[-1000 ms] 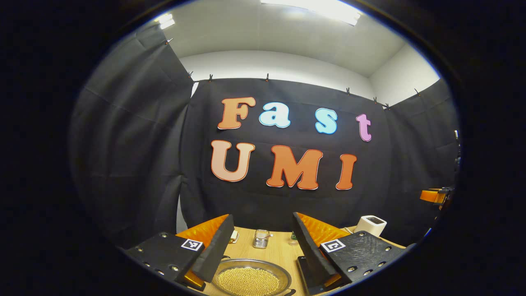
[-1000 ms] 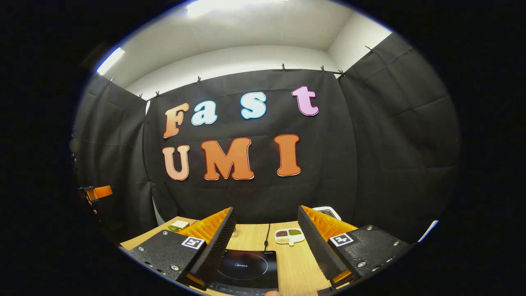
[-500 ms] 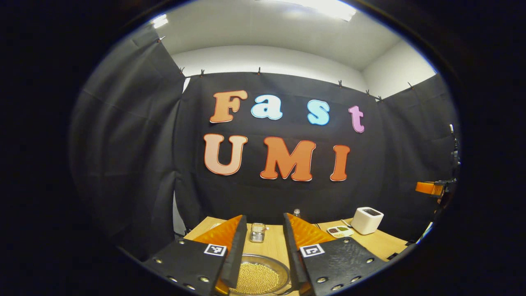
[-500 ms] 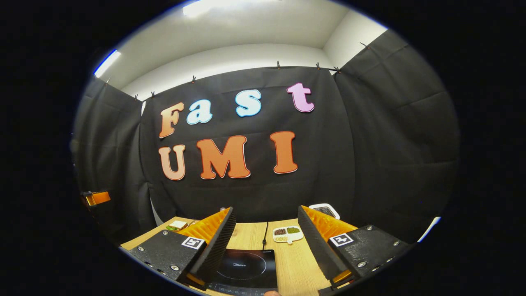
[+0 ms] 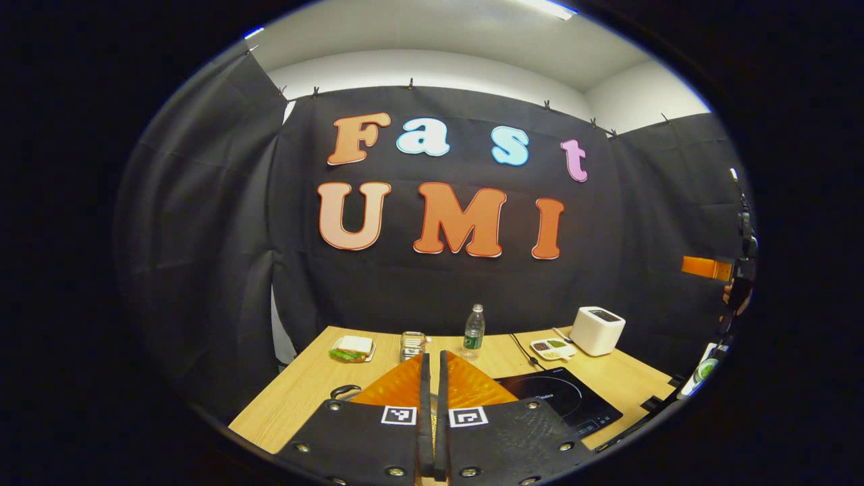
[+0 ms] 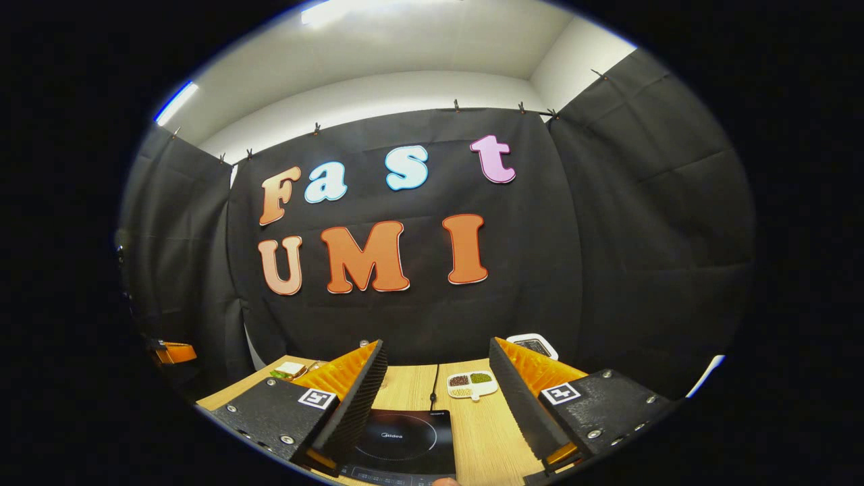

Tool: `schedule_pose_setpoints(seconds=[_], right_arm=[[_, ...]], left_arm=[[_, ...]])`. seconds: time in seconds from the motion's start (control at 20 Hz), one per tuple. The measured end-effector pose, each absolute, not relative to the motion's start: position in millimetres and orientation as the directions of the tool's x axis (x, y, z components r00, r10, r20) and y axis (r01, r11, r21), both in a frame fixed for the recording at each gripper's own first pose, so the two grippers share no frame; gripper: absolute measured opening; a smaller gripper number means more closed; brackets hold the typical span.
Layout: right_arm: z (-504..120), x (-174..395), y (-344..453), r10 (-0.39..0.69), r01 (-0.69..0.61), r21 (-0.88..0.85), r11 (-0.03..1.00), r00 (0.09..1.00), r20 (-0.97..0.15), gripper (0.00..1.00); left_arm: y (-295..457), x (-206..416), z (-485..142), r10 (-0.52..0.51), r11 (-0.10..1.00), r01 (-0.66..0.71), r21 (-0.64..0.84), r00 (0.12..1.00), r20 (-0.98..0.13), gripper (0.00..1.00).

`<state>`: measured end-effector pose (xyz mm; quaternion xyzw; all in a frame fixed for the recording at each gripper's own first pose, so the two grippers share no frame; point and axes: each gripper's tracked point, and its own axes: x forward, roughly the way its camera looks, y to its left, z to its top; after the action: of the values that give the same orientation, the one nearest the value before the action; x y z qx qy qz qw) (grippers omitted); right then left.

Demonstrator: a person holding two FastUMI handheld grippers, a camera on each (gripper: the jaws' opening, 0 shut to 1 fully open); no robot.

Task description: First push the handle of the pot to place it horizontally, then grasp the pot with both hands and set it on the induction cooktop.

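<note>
1. While the pot's body is hidden behind the left tool, a dark looped handle shows on the table, left of the induction cooktop and just beside that tool's fingers. I can't tell which way the handle points.
2. Left tool: closed, fingers pressed together with nothing between them, left of the cooktop.
3. Right tool: open wide and empty, hovering over the cooktop's near edge, with the cooktop visible between its fingers.
4. Behind the cooktop: its cable runs back, with a divided dish of grains and a white toaster near it.
5. Back-left of the cooktop: a plastic bottle, a glass jar, then a sandwich farthest out.
6. In the left gripper view, the right tool's body shows far right of the cooktop, well above the table.
</note>
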<state>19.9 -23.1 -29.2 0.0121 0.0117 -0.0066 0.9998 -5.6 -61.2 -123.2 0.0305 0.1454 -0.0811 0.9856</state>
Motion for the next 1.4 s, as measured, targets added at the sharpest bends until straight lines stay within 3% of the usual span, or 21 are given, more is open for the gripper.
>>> schedule_pose_setpoints(seconds=[0.95, 1.4], right_arm=[[-52.0, 37.7, -8.7, 0.007, -0.004, 0.037, 0.999, 0.998, -0.064, 0.95], [-62.7, 40.1, -14.5, 0.003, 0.000, 0.045, 0.999, 0.997, -0.076, 0.95]], left_arm=[[-72.8, -91.7, -304.9, -0.191, 0.972, 0.236, -0.011, 0.757, -0.625, 0.03], [-59.5, -126.6, -351.3, -0.156, 0.978, 0.210, -0.012, 0.685, -0.712, 0.03]])
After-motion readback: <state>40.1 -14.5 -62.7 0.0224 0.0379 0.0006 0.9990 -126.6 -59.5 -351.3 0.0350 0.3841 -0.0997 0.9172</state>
